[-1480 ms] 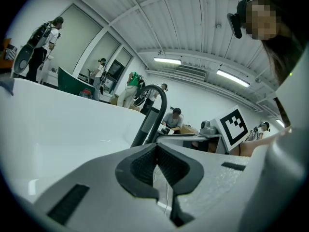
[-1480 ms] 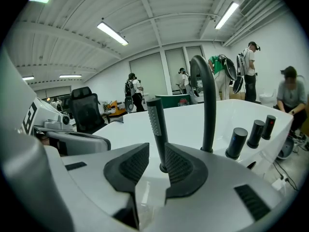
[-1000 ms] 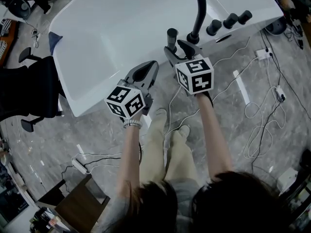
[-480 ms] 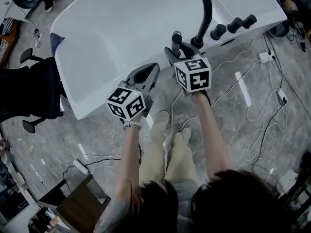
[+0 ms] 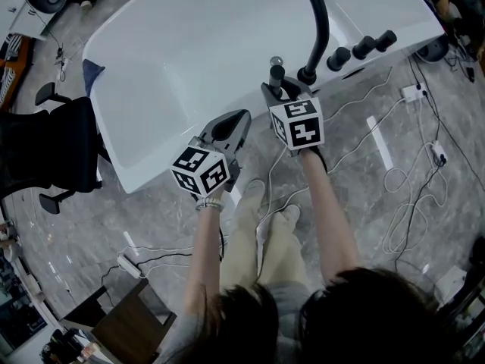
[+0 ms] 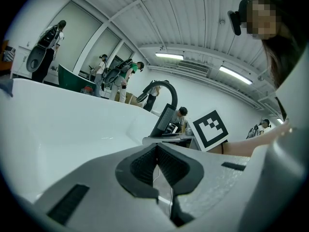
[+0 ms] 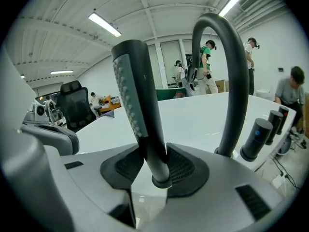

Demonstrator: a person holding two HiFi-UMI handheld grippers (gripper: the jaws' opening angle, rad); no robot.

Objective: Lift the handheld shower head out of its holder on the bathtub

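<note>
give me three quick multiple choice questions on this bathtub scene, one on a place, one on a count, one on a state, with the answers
1. Where on the white bathtub is the dark grey handheld shower head?
A) lying in the basin
B) upright on the rim, beside the black curved spout
C) hanging over the far side

2. How many black cylindrical knobs stand on the rim?
A) one
B) three
C) five

3. The right gripper has its jaws:
A) shut on nothing
B) round a knob
C) on the shower head's handle

Answers:
1 B, the head view shows it standing by the spout's base.
2 B, three stand in a row past the spout.
3 C, the jaws have just been closing, and the pads press the handle from both sides.
</note>
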